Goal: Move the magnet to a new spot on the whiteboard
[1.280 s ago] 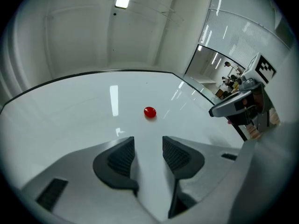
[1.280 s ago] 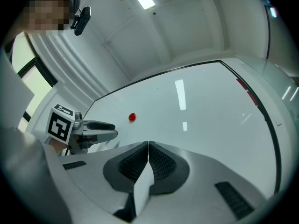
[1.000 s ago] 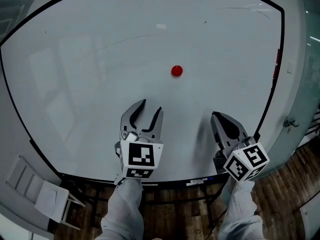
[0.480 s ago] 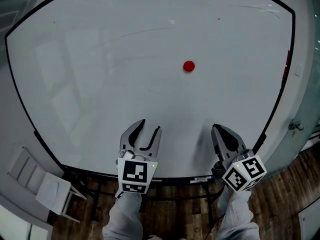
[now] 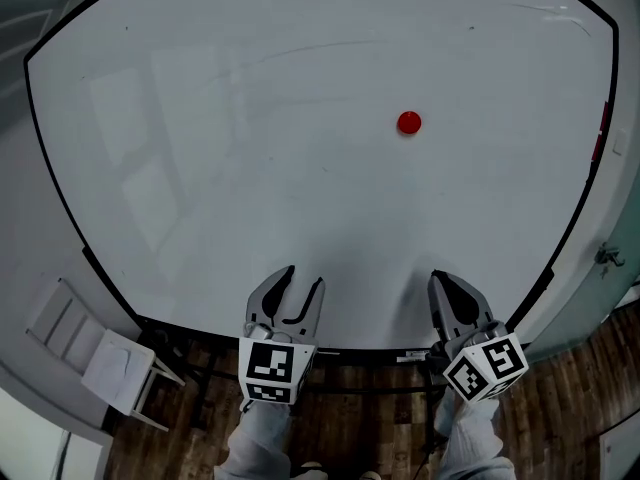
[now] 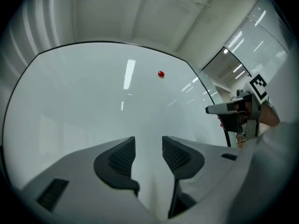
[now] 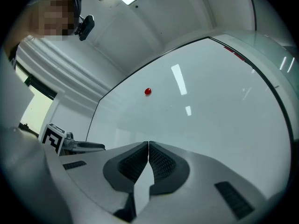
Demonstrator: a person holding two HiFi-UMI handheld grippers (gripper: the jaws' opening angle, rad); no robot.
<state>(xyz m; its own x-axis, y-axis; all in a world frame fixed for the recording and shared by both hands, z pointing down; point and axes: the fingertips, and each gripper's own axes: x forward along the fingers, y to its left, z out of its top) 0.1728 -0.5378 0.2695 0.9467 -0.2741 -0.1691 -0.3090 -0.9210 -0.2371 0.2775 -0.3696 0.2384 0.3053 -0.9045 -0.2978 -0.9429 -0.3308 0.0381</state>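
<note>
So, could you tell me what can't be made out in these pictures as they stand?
- Whiteboard top edge: cut off by the head view's frame.
- Red item on the board's right edge: too small in the head view to identify.
- Label on the bottom rail: print too small to read.
- Magnet: a small red dot in every view; thickness unclear.

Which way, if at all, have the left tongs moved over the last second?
Yes: the left tongs pulled back toward the bottom edge of the whiteboard, away from the magnet.
</note>
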